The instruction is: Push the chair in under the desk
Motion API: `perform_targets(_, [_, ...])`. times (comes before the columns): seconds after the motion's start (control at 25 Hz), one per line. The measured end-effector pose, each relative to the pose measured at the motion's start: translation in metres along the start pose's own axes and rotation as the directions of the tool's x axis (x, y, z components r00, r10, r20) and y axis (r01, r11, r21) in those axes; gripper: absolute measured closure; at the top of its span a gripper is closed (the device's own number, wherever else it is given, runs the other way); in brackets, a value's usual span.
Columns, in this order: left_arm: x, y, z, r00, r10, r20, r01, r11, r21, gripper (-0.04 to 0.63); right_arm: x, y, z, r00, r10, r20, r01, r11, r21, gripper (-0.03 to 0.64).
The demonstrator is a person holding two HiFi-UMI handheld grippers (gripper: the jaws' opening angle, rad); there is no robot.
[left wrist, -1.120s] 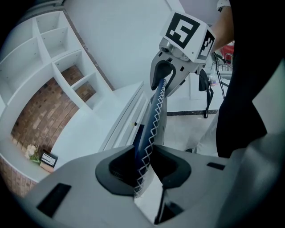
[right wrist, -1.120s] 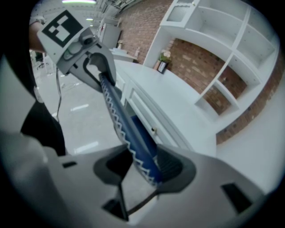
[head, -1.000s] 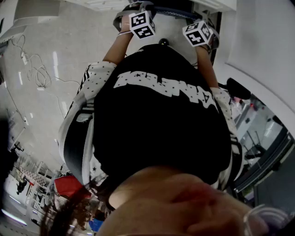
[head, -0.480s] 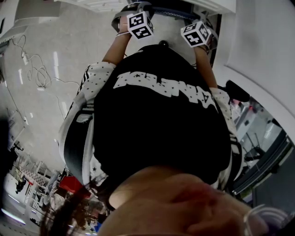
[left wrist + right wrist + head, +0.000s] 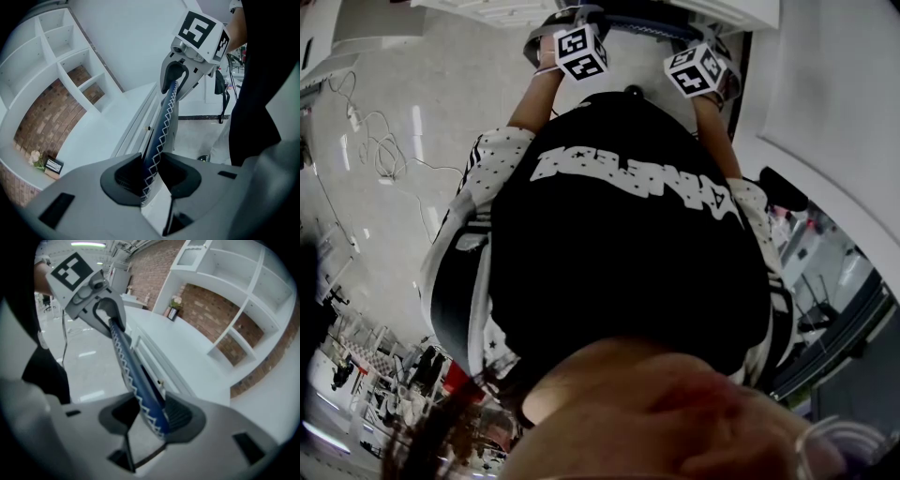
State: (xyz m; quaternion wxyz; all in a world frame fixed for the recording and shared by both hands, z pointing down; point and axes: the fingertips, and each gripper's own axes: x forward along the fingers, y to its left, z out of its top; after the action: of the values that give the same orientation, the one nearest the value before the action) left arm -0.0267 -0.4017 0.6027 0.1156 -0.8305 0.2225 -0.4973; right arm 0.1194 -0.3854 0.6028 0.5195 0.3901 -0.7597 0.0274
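The chair back's top edge [image 5: 164,122] is dark blue with white zigzag stitching. In the left gripper view it runs from my left gripper [image 5: 150,176], whose pads close on it, up to my right gripper [image 5: 180,77]. Seen from the right gripper view, the same edge [image 5: 131,371] sits between the pads of my right gripper [image 5: 150,416] and reaches to my left gripper [image 5: 105,310]. In the head view both marker cubes [image 5: 581,52] [image 5: 696,70] show past my black shirt, at the chair back [image 5: 642,21]. The white desk [image 5: 112,131] [image 5: 187,348] lies just beyond the chair.
White shelves on a brick wall [image 5: 61,56] [image 5: 234,301] rise behind the desk. A small flower bunch and a frame [image 5: 42,161] [image 5: 174,305] stand on the desktop. Loose cables [image 5: 375,150] lie on the glossy floor at the left. A white wall [image 5: 834,103] is close on the right.
The two marker cubes have drifted very slightly to the left in the head view. Both grippers keep their hold on the chair back.
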Motion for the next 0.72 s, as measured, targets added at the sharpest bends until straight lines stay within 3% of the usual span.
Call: perform_targets(0.72, [0.008, 0.015, 0.000, 1.000, 0.014, -0.022, -0.014, 1.000, -0.024, 0.456, 0.009, -0.014, 0.010, 1.000, 0.013, 0.020, -0.012, 1.000, -0.022, 0.434])
